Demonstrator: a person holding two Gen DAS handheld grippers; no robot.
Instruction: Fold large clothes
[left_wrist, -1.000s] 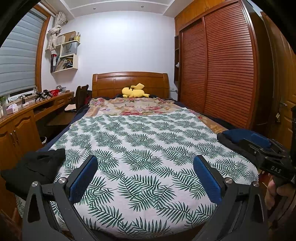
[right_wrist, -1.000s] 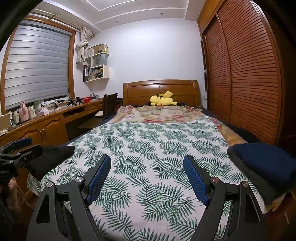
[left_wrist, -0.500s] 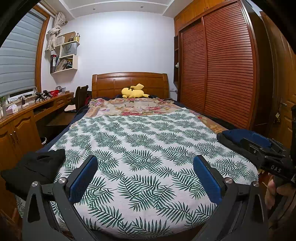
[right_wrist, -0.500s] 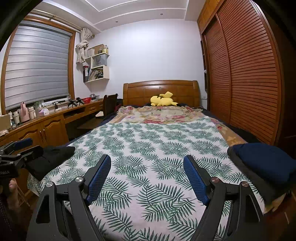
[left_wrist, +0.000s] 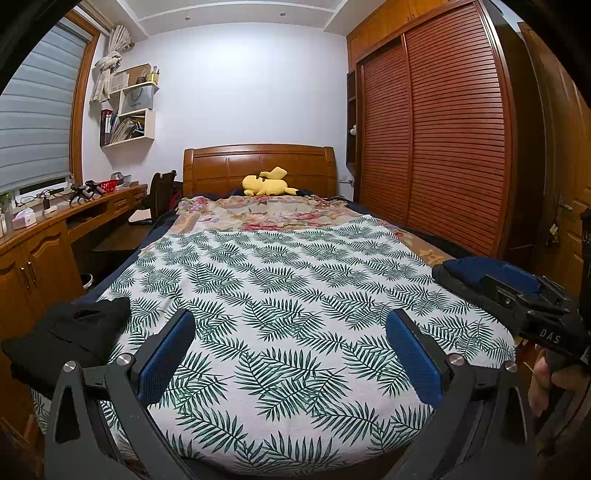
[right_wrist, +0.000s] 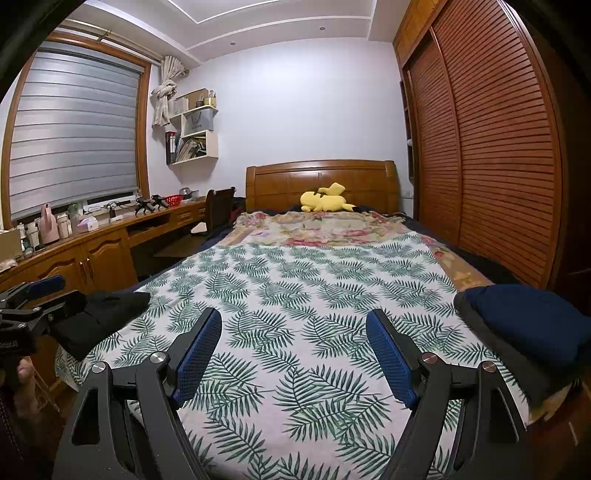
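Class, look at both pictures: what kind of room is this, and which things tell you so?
A bedroom in a home: a bed with a wooden headboard, a slatted wardrobe along one wall, and a yellow plush toy by the headboard.

Left gripper (left_wrist: 290, 341): jaws wide apart, nothing between, above leaf-print sheet (left_wrist: 295, 295).
Black garment (left_wrist: 70, 332): bunched, bed's left edge.
Navy garment (left_wrist: 476, 267): folded, right edge.
Right gripper (left_wrist: 532, 299): far right, hand-held.
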